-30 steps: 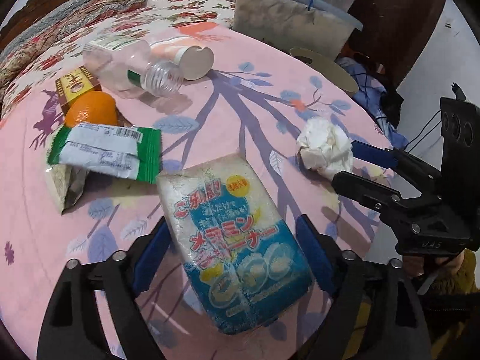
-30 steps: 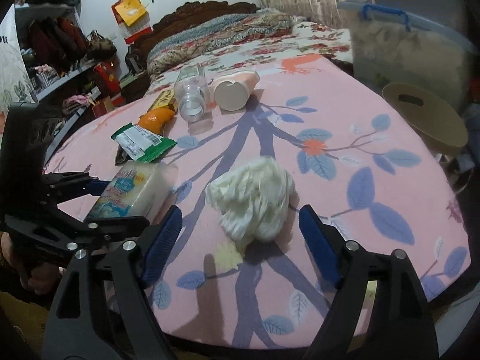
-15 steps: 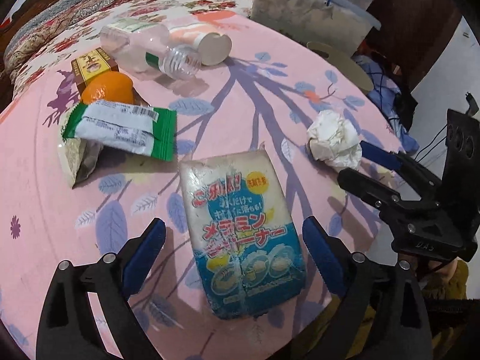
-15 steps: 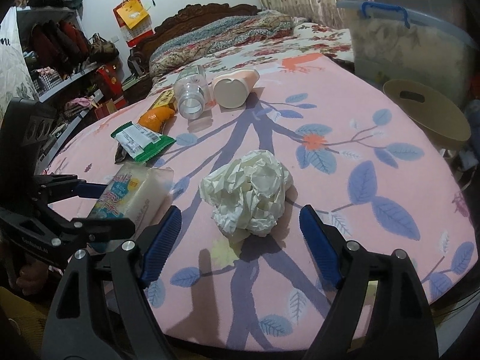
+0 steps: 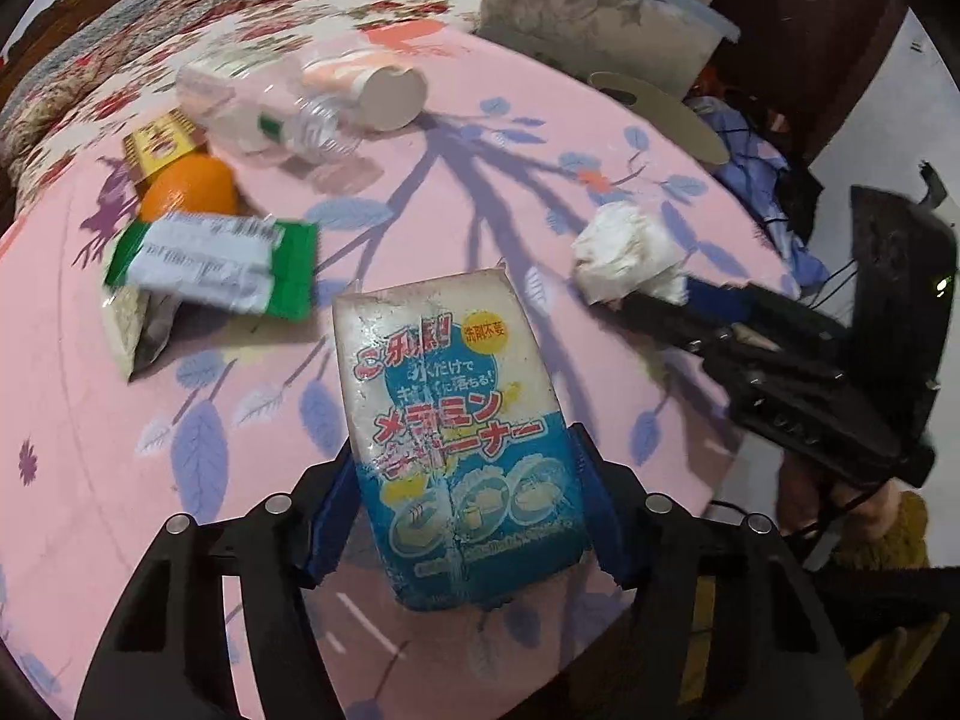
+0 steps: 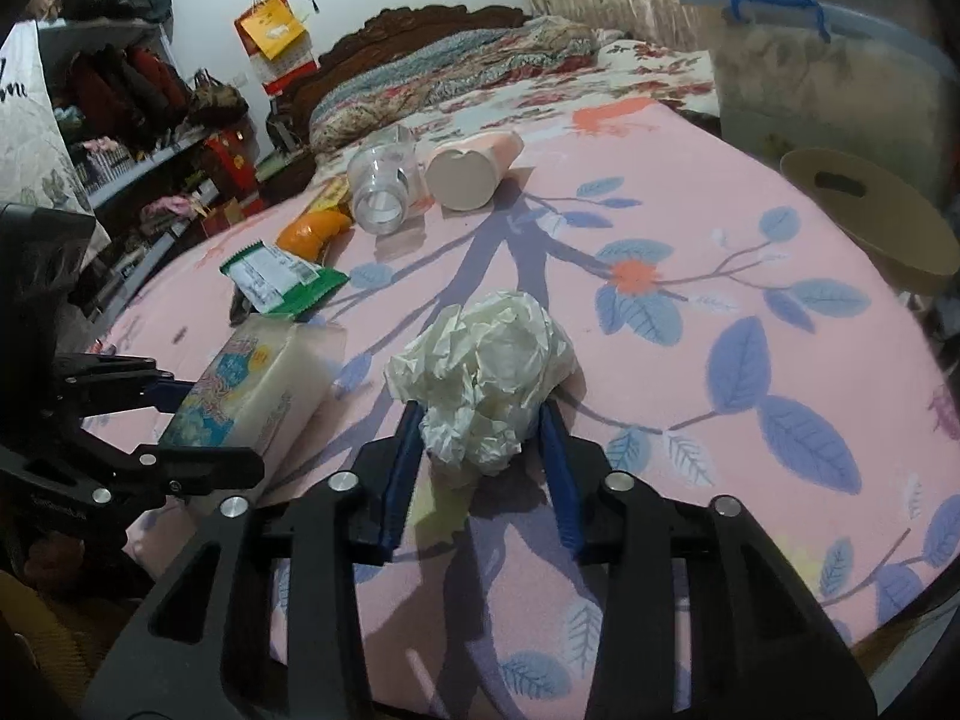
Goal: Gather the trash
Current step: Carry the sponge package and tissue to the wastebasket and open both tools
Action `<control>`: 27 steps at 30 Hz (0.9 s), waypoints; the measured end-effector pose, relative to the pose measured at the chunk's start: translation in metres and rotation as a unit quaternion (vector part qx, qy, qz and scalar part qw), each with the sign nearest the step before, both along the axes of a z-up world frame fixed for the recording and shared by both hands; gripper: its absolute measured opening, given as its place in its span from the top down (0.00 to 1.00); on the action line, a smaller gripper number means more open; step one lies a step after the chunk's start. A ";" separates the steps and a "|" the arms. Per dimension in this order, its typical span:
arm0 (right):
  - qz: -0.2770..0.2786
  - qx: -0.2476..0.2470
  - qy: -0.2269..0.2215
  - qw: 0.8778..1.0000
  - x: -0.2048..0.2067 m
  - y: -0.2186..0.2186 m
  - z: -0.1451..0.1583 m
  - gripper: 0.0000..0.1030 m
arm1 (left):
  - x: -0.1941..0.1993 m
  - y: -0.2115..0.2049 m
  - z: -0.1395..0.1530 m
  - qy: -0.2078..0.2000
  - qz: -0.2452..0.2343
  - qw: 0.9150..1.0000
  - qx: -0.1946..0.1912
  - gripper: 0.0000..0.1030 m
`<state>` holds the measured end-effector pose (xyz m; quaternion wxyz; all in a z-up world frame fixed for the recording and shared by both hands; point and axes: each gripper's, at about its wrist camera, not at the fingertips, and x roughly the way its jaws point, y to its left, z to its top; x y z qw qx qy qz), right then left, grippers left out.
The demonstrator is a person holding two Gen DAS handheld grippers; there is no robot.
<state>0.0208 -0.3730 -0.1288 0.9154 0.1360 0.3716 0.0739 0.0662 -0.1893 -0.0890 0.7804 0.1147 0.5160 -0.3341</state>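
The left gripper (image 5: 462, 516), its jaws having just been closing, is pressing its blue pads against the two long sides of a rectangular white-and-blue sponge packet with red and blue print (image 5: 456, 420), which is lying flat on the pink tablecloth with blue leaf pattern (image 5: 480, 180) near the table's front edge. The right gripper (image 6: 480, 450), whose jaws have likewise just been narrowing, is squeezing a crumpled ball of white tissue paper (image 6: 480, 366) between its blue pads; the ball is sitting on the cloth just to the right of the sponge packet, close but apart from it. Beyond the packet a green-and-white snack wrapper (image 5: 210, 264) is lying partly over a pale torn paper bag (image 5: 132, 324), with an orange fruit (image 5: 189, 186) just behind it and a small yellow-and-brown box (image 5: 156, 141) touching the fruit. Farther back a clear plastic bottle (image 5: 258, 108) is lying on its side with its open mouth toward the cameras, beside a tipped pink cup with a white base (image 5: 372, 90). A translucent storage tub with a blue handle (image 6: 828, 78) is standing past the table's far right edge, and a round tan lid with a slot (image 6: 870, 216) is resting at the table's right rim.
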 end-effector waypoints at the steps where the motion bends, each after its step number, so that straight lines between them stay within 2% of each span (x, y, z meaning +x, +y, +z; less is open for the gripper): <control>1: -0.001 0.004 -0.004 1.000 -0.002 -0.002 0.001 0.63 | 0.000 -0.004 0.005 -0.003 -0.006 1.000 -0.008 0.41; 6: -0.046 0.059 -0.024 0.997 -0.007 -0.044 0.005 0.63 | 0.015 -0.040 0.029 -0.006 -0.040 0.998 -0.045 0.41; 12: -0.143 0.117 -0.037 0.982 -0.005 -0.141 0.011 0.63 | 0.054 -0.130 0.053 -0.008 -0.087 0.993 -0.083 0.40; 18: -0.227 0.118 -0.032 0.966 0.015 -0.229 0.015 0.63 | 0.106 -0.253 0.057 0.035 -0.122 0.986 -0.112 0.40; 23: -0.264 0.096 -0.019 0.959 0.036 -0.272 0.012 0.62 | 0.137 -0.323 0.046 0.061 -0.120 0.984 -0.120 0.39; 26: -0.269 0.084 -0.007 0.960 0.050 -0.283 0.008 0.57 | 0.152 -0.350 0.034 0.067 -0.113 0.984 -0.118 0.37; 27: -0.271 0.082 -0.005 0.959 0.053 -0.286 0.007 0.49 | 0.157 -0.358 0.030 0.070 -0.108 0.985 -0.118 0.36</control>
